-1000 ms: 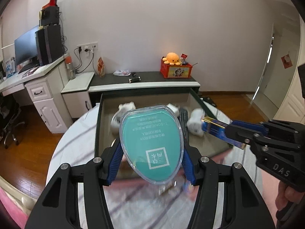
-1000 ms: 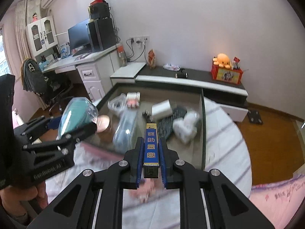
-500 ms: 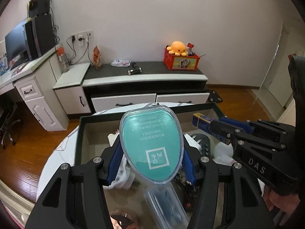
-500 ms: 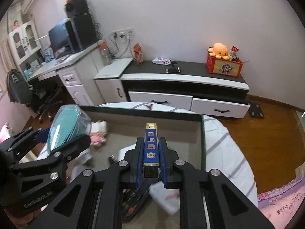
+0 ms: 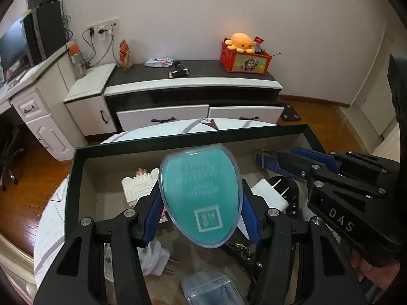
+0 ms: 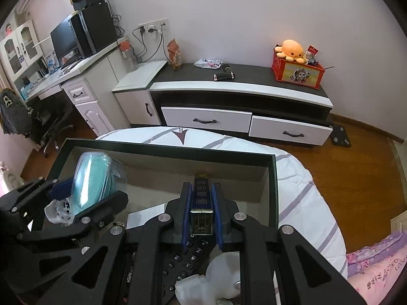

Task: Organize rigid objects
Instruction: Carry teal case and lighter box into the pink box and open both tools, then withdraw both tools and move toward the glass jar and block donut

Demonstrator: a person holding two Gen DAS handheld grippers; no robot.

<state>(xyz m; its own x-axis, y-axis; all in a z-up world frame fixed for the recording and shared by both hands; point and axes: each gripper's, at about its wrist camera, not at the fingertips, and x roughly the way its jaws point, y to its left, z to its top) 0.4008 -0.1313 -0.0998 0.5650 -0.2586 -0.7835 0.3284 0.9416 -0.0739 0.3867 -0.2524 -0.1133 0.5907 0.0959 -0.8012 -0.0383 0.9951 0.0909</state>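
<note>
My left gripper (image 5: 199, 195) is shut on a teal oval case with a clear shell (image 5: 199, 193), held over the dark-rimmed box (image 5: 152, 143). The same teal case (image 6: 92, 178) shows edge-on at the left of the right wrist view. My right gripper (image 6: 201, 198) is shut on a slim blue and gold box (image 6: 201, 203), hanging over the far right part of the dark-rimmed box (image 6: 178, 150). From the left wrist view the slim box (image 5: 264, 158) pokes out of the right gripper (image 5: 285, 161) near the box's far right corner.
Inside the box lie a white brick castle toy (image 5: 138, 184), a white plug adapter (image 5: 273, 190), a black remote (image 6: 183, 261), a clear plastic case (image 5: 211, 289) and white figures (image 6: 216, 277). The box sits on a round white table (image 6: 305, 198). A TV cabinet (image 6: 239, 89) stands behind.
Both grippers moved forward and down over the box with their loads still held; the box's far wall and the cabinet drawers now fill the view, and the box's contents lie right below.
</note>
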